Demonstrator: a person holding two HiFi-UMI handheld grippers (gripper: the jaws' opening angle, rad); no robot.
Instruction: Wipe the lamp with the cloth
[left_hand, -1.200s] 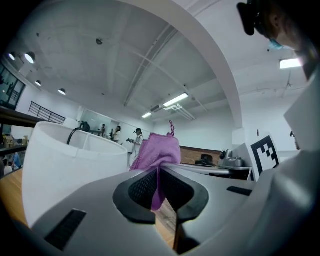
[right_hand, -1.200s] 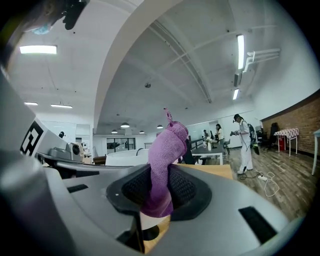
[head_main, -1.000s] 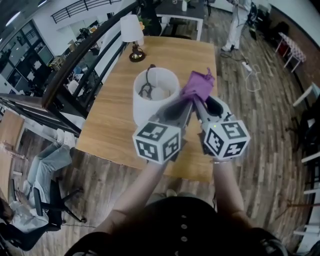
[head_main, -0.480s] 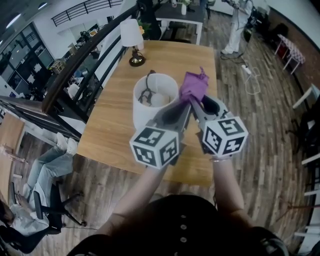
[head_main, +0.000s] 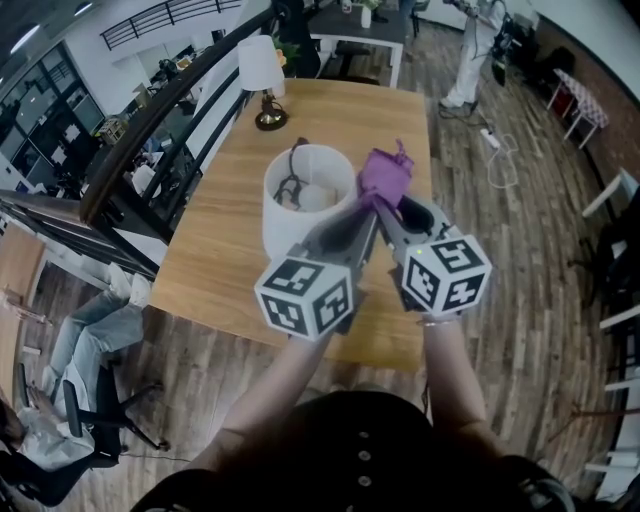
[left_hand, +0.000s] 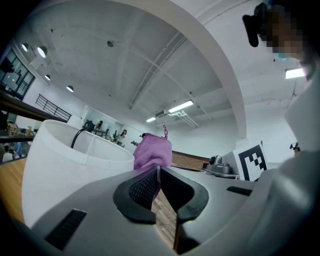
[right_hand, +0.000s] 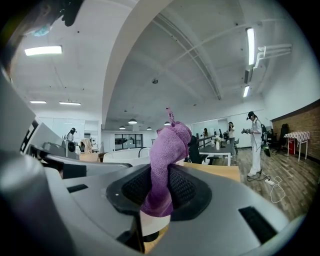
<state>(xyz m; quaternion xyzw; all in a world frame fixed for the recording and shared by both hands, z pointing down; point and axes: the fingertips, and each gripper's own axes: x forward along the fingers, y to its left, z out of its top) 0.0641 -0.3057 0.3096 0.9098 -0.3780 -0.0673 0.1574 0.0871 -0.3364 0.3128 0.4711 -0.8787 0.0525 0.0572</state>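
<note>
Cloth (head_main: 386, 172) pinched from both sides, just beside the lamp (head_main: 300, 200).
Right gripper (right_hand: 159, 186) clamps the cloth's middle; left gripper (left_hand: 157, 169) is closed on its lower edge (tips converge). Both forearms reach forward above the table (head_main: 225, 255), with the cloth upright.

Little changes. The left gripper (head_main: 367, 206) and right gripper (head_main: 380, 203) ease slightly back toward the person, so their marker cubes sit a touch lower in the head view. The purple cloth (head_main: 386, 172) they pinch bunches narrower and draws nearer the rim of the lamp shade (head_main: 290, 225).
</note>
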